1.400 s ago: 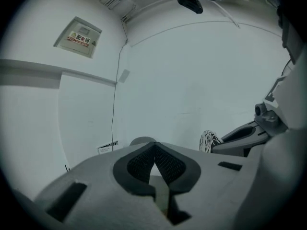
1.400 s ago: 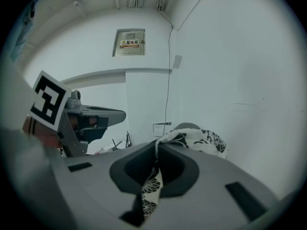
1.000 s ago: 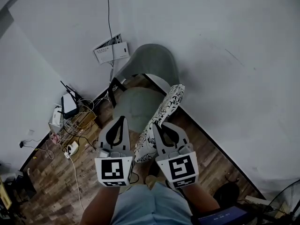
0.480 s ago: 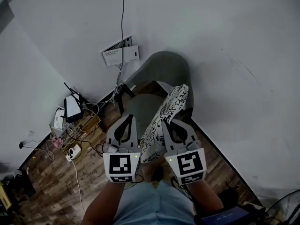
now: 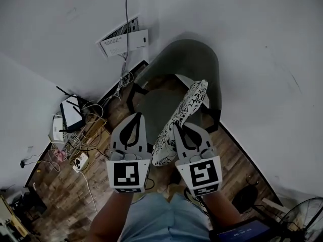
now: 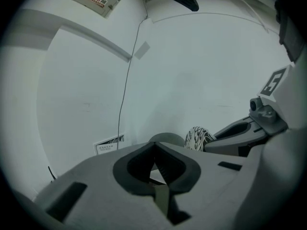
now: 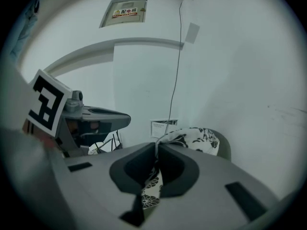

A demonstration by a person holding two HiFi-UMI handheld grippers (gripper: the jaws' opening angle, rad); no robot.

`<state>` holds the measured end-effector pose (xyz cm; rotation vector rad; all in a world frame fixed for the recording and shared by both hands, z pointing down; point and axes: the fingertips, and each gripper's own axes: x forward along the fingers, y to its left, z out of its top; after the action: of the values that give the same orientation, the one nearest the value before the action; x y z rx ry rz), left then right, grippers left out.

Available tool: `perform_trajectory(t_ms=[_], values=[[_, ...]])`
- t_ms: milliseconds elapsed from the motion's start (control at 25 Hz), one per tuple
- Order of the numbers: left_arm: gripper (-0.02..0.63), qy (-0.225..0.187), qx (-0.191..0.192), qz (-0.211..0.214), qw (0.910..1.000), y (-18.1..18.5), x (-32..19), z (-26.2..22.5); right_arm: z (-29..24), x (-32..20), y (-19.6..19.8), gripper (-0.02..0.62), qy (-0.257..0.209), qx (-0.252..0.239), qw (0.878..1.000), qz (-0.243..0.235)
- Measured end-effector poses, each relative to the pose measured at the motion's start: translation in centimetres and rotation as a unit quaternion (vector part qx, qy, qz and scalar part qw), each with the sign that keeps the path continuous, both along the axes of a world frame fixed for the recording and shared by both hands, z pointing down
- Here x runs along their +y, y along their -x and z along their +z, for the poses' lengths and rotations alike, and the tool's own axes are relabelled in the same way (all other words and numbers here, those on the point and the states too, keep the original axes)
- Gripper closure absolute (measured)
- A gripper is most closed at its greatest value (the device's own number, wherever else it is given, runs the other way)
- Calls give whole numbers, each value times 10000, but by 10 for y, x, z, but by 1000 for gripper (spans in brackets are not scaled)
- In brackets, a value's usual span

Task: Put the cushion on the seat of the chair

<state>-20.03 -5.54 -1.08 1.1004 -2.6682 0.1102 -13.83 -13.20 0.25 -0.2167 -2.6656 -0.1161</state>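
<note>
A grey shell chair stands in the corner of the room, its seat facing me. The black-and-white patterned cushion hangs on edge over the right part of the seat, with its upper end near the backrest. My right gripper is shut on the cushion's near edge, and the fabric shows pinched between its tips. My left gripper is just left of the cushion, shut with nothing in it. From the left gripper view the cushion shows beside the chair back.
A white wall box with a cable sits behind the chair. A router, a power strip and tangled cables lie on the wooden floor at the left. A fan is at the bottom right. White walls close in behind and to the right.
Both grippers moved forward toward the chair and down, carrying the cushion with them. The cushion now hangs over the seat rather than in front of it.
</note>
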Motion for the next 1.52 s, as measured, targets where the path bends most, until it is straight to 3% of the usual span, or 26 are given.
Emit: perform_trajectory(t_ms=[320,520,680,920,1520], values=[[598,265,120,-3,9996,76,12,40,33,24,80,580,261,56,9995,-156],[598,376,229,73,9990,106,15,59,63,23,104,580,609,195,9979,90],[598,391,519,288,9975,110,-2,80,133,6,94,578,895,517,9938,407],[598,407,709,588,9949,105,-25,110,223,-18,69,577,810,1407,9831,847],[597,433,690,1103,9906,71,-70,133,264,-75,19,571,874,1706,9676,1642]])
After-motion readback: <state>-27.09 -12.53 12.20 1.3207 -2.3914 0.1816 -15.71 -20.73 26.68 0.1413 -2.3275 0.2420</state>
